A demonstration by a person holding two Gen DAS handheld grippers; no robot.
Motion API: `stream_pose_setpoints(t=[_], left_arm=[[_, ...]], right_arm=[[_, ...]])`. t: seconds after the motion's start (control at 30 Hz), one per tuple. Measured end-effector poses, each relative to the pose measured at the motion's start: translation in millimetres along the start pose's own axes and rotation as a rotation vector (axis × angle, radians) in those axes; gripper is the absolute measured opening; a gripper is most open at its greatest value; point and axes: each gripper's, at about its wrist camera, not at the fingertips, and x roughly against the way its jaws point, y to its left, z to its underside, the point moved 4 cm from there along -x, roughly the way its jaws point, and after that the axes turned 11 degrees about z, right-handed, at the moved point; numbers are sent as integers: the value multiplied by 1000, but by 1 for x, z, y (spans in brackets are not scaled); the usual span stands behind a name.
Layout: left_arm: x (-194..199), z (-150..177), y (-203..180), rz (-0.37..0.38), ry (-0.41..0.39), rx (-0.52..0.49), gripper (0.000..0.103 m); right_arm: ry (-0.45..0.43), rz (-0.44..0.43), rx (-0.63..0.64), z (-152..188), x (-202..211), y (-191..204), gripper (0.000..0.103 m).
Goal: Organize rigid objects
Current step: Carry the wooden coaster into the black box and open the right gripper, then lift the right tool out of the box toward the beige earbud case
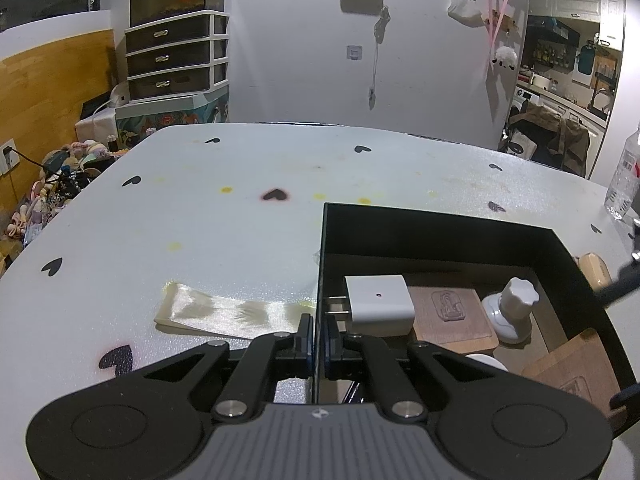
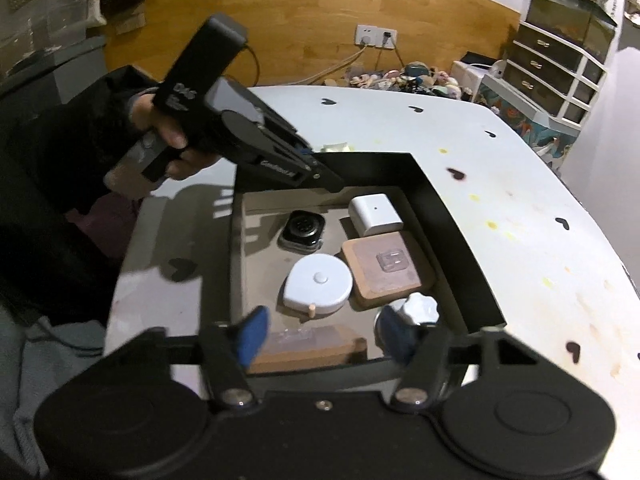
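A black open box (image 2: 440, 208) stands on the white table. Inside lie a white charger (image 2: 375, 209), a black smartwatch (image 2: 301, 232), a round white tape measure (image 2: 318, 284), a wooden coaster (image 2: 386, 268), a white knob (image 2: 420, 308) and a wooden block (image 2: 308, 350). My left gripper (image 1: 318, 344) is shut on the box's left wall (image 1: 318, 280); in the right wrist view a hand holds the left gripper (image 2: 316, 164) at the box's far corner. My right gripper (image 2: 323, 336) hovers open over the box's near end, above the wooden block, its right pad beside the knob.
A pale strip of ribbon (image 1: 232, 312) lies on the table left of the box. A clear water bottle (image 1: 624, 176) stands at the table's right edge. A light wooden piece (image 1: 596, 270) sits just outside the box's right wall. Drawers (image 1: 176, 56) stand beyond the table.
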Motion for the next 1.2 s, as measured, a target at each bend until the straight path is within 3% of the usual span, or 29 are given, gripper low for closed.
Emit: stream_pose_setpoints(t=[0.1,0.2,0.47,0.67,0.73,1.03,1.1,1.2], left_arm=[[0,0,1,1,-3,3,5],[0,1,0,1,-4,4,5],[1,1,0,4,-4,7,5],[1,0,-1,8,-6,7,5],[1,0,-1,7,-7,8,5],[1,0,-1,6,-8,10,5],[1,0,-1,6,-9,9,5],[1,0,-1,5,-8,9,5]], right_arm=[[47,6,45,-1,3,5,32],[101,23,81,-3,0,10,23],[257,62,207,-13,-31,31,21],[265,72,197,-10,-35,33,22],[254,81,185,-11,-32,31,24],[161,132,98,-16,-6,25,51],[138,155,72,-16,-1,25,65],[115,182,18,-13,5,23,72]])
